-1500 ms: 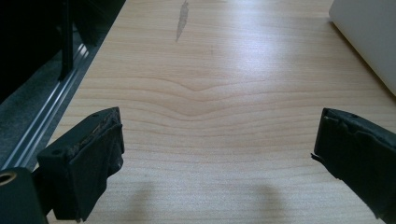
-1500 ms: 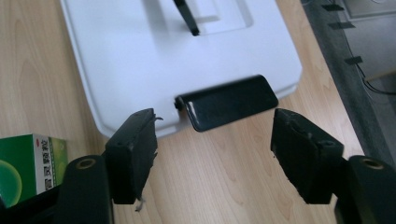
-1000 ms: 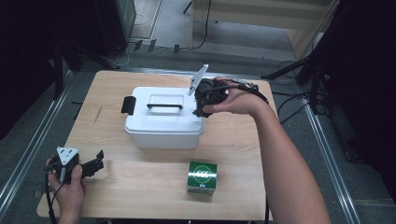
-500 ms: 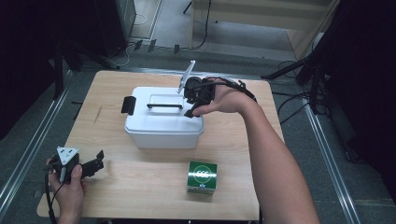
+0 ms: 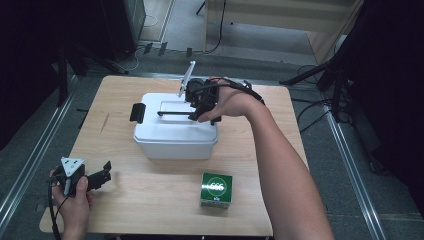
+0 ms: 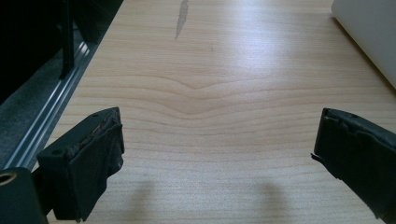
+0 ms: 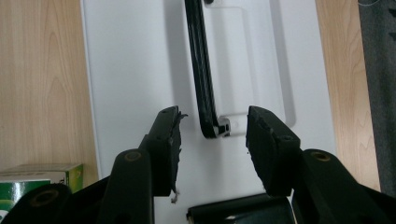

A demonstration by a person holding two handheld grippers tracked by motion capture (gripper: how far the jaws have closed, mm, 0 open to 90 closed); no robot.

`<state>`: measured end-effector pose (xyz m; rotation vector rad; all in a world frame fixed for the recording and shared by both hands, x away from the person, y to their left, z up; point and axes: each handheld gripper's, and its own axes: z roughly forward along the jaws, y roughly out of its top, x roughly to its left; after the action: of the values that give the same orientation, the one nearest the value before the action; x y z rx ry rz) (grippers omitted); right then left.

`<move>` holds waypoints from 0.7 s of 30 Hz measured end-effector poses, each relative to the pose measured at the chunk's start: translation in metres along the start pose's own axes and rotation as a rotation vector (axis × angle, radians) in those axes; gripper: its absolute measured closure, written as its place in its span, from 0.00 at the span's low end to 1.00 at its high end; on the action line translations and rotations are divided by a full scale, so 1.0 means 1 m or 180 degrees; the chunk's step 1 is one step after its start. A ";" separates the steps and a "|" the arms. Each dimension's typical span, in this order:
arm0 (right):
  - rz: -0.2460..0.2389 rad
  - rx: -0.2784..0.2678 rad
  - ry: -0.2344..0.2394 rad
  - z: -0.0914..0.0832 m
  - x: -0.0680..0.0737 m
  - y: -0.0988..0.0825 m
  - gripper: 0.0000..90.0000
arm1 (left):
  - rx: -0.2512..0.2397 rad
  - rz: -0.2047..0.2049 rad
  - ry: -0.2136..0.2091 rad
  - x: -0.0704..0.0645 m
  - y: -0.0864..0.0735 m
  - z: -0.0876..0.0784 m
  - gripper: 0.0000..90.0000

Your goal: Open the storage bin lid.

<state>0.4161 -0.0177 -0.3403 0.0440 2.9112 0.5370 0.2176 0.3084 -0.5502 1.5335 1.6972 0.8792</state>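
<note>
Tongs first, from left to right: the left gripper (image 5: 102,173) rests low at the near left corner of the table (image 5: 150,200), its jaws spread wide with nothing but bare wood between them, well apart from the work. Over at the middle of the table, the right gripper (image 7: 212,128) hangs above the white box (image 5: 175,137), its jaws partly open and just now closing, straddling the near end of the black handle (image 7: 201,70) on the lid; the pads stand on either side of that end with a gap on both sides, so the handle is bracketed but not yet gripped.

As a judgement, the job looks to be at its start: the reach to the handle seems done, while the squeeze and whatever follows with the lid or box remain to do. The lid sits flat and shut on the box.

The box is a white plastic tub with rounded corners, a recessed panel in the lid under the slim black handle, and a black latch (image 5: 137,112) on its left end. A green carton (image 5: 216,190) stands near the front edge, apart from the box and untouched
</note>
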 end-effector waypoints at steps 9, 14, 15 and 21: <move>-0.0152 0.0061 0.0001 0.003 0.003 0.014 0.70 | 0.0007 0.0025 -0.0002 0.000 -0.001 0.000 0.03; -0.0211 0.0116 -0.0024 0.007 0.004 0.023 0.74 | 0.0006 0.0025 0.0000 -0.001 -0.001 0.000 0.03; -0.0218 0.0135 -0.0035 0.008 0.004 0.025 0.74 | 0.0008 0.0028 0.0001 -0.001 -0.001 0.000 0.03; -0.0224 0.0194 -0.0012 0.016 0.004 0.033 0.79 | 0.0003 0.0036 0.0005 -0.001 -0.001 0.000 0.03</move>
<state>0.4148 0.0190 -0.3442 -0.0492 2.9125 0.4362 0.2174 0.3075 -0.5507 1.5449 1.6917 0.8857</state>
